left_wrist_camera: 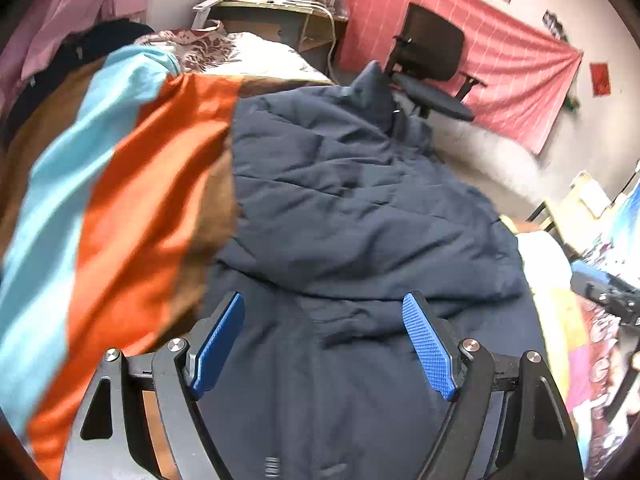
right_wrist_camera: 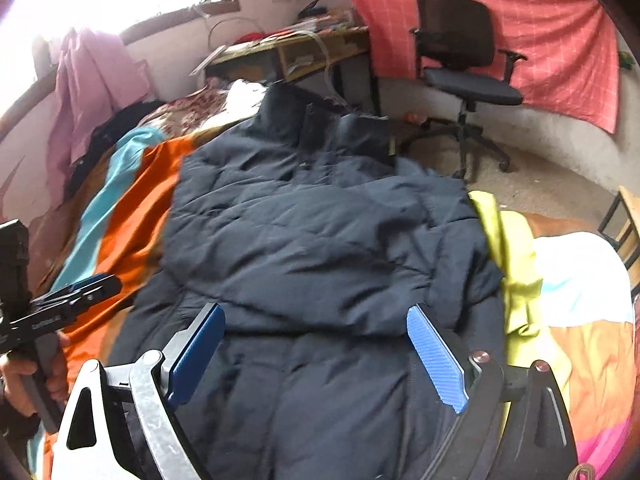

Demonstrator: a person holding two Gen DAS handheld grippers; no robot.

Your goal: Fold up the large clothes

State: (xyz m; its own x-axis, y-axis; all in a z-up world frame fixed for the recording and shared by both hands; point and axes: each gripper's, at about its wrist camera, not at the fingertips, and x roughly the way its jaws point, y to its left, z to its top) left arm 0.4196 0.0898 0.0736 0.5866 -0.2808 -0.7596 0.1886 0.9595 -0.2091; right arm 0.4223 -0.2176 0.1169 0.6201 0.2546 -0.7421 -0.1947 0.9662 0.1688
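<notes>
A large dark navy puffer jacket (left_wrist_camera: 352, 208) lies spread on the bed, its upper part folded down over the lower part; it also shows in the right wrist view (right_wrist_camera: 312, 232). My left gripper (left_wrist_camera: 324, 304) is open and empty, just above the jacket's near part. My right gripper (right_wrist_camera: 316, 312) is open and empty over the jacket's fold edge. The left gripper (right_wrist_camera: 92, 282) also shows at the left of the right wrist view, held in a hand.
The bed carries a striped orange, light blue and brown cover (left_wrist_camera: 132, 184). A yellow-green garment (right_wrist_camera: 516, 264) lies right of the jacket. A black office chair (right_wrist_camera: 464, 64) stands on the floor beyond, before a red wall cloth (right_wrist_camera: 552, 32). A cluttered desk (right_wrist_camera: 304, 52) stands behind the bed.
</notes>
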